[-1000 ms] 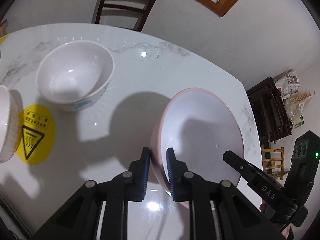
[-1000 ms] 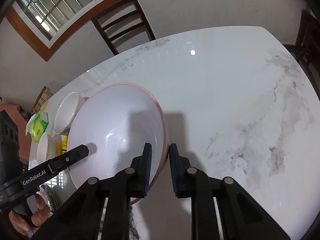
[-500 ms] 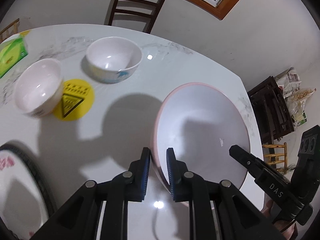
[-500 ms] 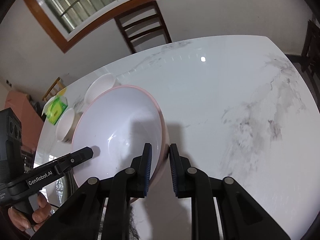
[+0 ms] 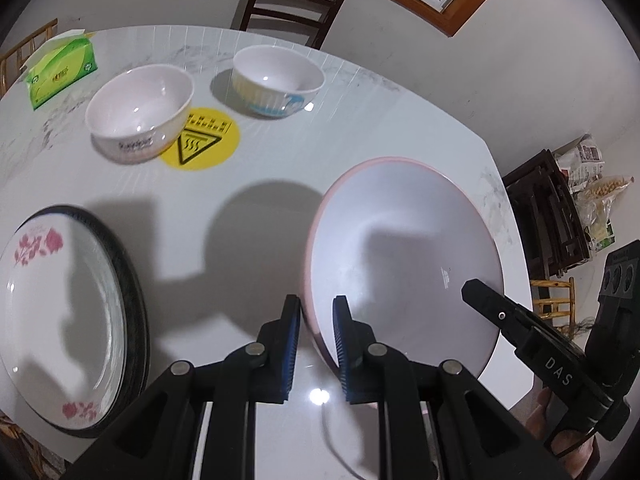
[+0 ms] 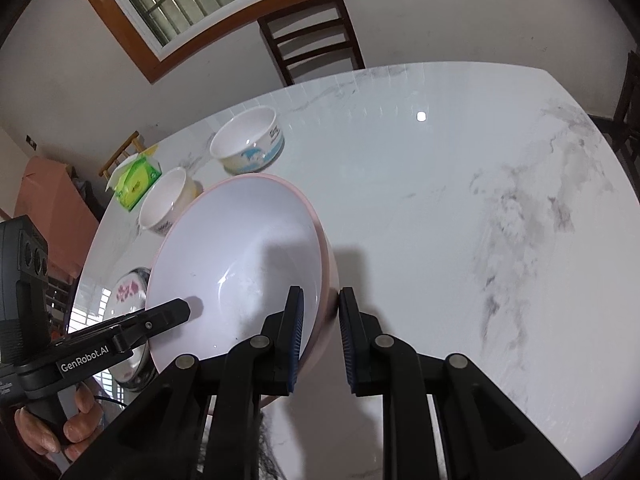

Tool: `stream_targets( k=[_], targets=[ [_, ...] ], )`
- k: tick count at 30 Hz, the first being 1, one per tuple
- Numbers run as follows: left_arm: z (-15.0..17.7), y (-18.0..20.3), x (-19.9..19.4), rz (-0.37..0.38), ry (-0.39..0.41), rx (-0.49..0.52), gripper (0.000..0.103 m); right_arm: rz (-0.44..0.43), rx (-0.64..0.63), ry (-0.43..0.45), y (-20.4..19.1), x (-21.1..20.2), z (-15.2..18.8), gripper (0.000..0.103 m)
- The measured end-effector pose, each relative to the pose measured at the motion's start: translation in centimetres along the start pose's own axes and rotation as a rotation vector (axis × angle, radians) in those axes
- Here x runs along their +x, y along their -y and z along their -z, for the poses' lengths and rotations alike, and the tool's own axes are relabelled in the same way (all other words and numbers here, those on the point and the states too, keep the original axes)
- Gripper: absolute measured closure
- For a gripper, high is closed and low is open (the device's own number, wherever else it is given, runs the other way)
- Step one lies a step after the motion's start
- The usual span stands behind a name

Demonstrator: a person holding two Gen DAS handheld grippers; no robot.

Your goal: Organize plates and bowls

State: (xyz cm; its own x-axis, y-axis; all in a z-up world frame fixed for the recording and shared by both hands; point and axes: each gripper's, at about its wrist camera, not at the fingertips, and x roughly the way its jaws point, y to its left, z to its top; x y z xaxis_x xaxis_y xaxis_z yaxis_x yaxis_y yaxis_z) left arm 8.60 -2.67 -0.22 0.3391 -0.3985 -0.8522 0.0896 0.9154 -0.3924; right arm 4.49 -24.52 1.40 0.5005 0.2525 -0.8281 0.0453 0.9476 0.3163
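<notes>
A large pink bowl [image 5: 404, 256] with a white inside is held above the marble table. My left gripper [image 5: 316, 344] is shut on its left rim. My right gripper [image 6: 319, 336] is shut on its right rim [image 6: 240, 264]. Two small white bowls stand at the far side: a plain one [image 5: 140, 112] and one with a blue print [image 5: 278, 80]. A white plate with pink flowers [image 5: 60, 312] lies on a dark-rimmed plate at the near left. Both small bowls, the plain one [image 6: 166, 204] and the blue-printed one [image 6: 250, 146], also show in the right wrist view.
A round yellow hot-surface sticker [image 5: 200, 142] lies beside the plain bowl. A green tissue pack [image 5: 60, 70] sits at the far left of the table [image 6: 460, 200]. A dark wooden chair [image 5: 288, 4] stands behind the table. Dark furniture [image 5: 548, 216] stands to the right.
The pink bowl has risen and drawn back toward the near side in both grippers. The flowered plate and the tissue pack have come into the left wrist view.
</notes>
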Motion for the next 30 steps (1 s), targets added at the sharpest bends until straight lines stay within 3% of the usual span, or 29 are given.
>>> stream_targets(
  k=[13,30],
  targets=[
    [2.5,-1.2,0.7,-0.007,-0.072,0.018,0.086,-0.003,0.012,-0.041,-0.6,0.4,3.2,0.085],
    [4.0,-2.8,0.6,-0.019,-0.099,0.050,0.086,-0.030,0.031,-0.110,-1.2,1.6,6.5,0.083]
  ],
)
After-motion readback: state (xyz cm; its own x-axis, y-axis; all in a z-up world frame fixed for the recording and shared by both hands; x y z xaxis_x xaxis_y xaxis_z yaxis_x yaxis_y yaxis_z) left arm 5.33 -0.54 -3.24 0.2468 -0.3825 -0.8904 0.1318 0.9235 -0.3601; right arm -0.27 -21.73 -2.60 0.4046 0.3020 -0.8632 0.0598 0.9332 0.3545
